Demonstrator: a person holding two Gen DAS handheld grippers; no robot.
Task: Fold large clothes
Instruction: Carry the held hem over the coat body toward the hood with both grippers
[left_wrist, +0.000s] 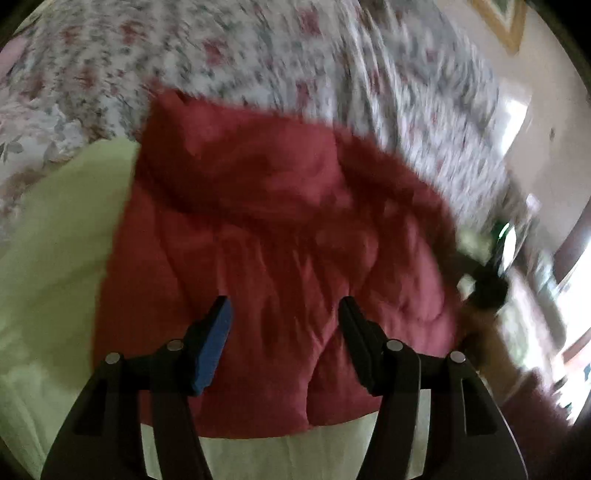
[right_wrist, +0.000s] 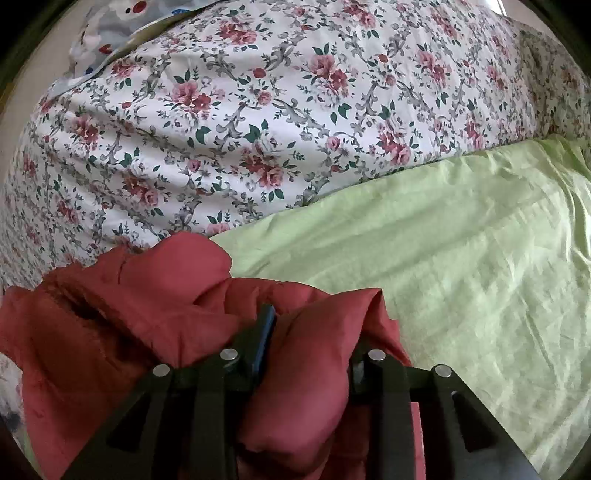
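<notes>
A red quilted puffer jacket (left_wrist: 273, 243) is lying bunched on a pale green bedsheet (left_wrist: 55, 258), its far edge reaching onto a white duvet printed with pink roses and grey-green scrolls (left_wrist: 258, 55). The left wrist view is smeared with motion blur, so fine detail is lost. No brand, label or writing is showing anywhere on the jacket, the bedding or the grippers.

The left gripper (left_wrist: 284, 314) is hovering above the near part of the jacket with its jaws standing well apart. Nothing is sitting between the blue-faced pad of the left finger (left_wrist: 214, 347) and the black finger opposite; the red fabric is lying beneath them, not pinched.

The right gripper (right_wrist: 314, 332) is clamping a thick puffy fold of the jacket (right_wrist: 155, 295). The padding is bulging up between the two fingers, with the blue pad (right_wrist: 264, 339) pressing into its side, and the opposite finger is mostly buried under red fabric. The jaws are sitting fairly narrow around that wad. From this view the rest of the jacket is spilling away to the left and down below the gripper, while the green sheet (right_wrist: 443, 258) is stretching out bare to the right and the floral duvet (right_wrist: 258, 110) is filling the far half.

At the right edge of the left wrist view, a blurred dark shape (left_wrist: 487, 284) is showing past the jacket's edge, too smeared to identify. Beyond it a bright doorway or window (left_wrist: 517, 122) is glowing, and the corner of a picture frame (left_wrist: 506, 22) is showing on the wall.
</notes>
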